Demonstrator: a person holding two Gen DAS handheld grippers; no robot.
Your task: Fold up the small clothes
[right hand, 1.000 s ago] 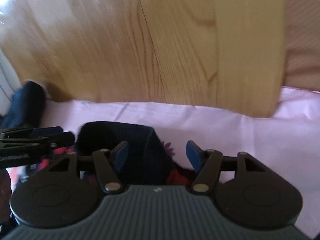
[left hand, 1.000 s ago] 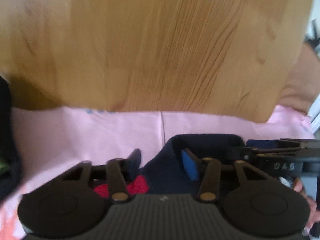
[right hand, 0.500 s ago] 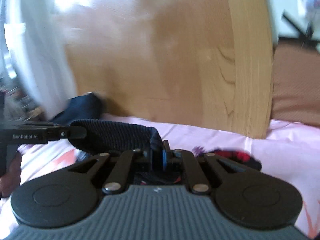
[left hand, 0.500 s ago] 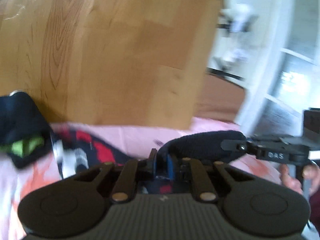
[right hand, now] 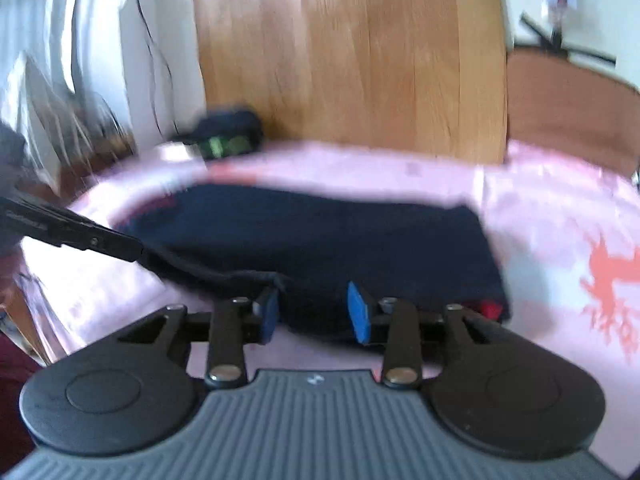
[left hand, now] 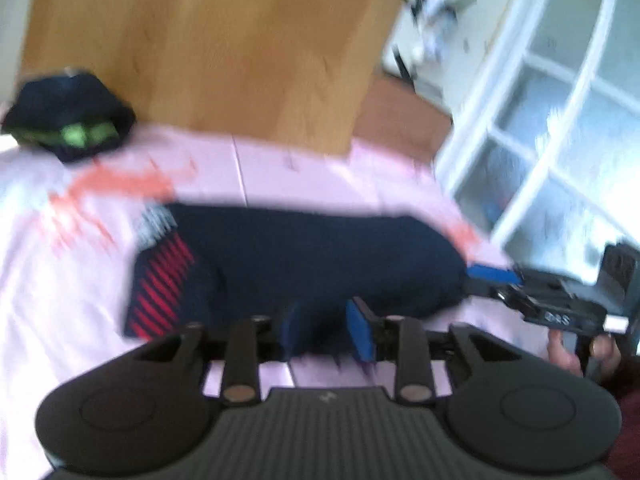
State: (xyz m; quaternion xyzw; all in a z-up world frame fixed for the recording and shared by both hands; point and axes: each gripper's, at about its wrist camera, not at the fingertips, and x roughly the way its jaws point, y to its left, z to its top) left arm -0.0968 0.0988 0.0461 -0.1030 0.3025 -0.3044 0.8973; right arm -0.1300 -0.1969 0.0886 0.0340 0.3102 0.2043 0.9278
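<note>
Two grippers over one pink sheet (left hand: pixel 304 176) with coral prints, a wooden headboard (left hand: pixel 208 48) rising behind it. White-framed glass panes (left hand: pixel 560 120) stand off to the left gripper's right side. Flat on the sheet lies the navy sock (left hand: pixel 312 256), red stripes at one end. Farther back, against the headboard, a dark bundle with green marks (left hand: pixel 72 120) sits well apart. Left gripper (left hand: pixel 326 332): fingers parted, spread over the sock's near edge. Right gripper (right hand: pixel 312 314): fingers also apart, astride the sock's near edge, gripping nothing.
</note>
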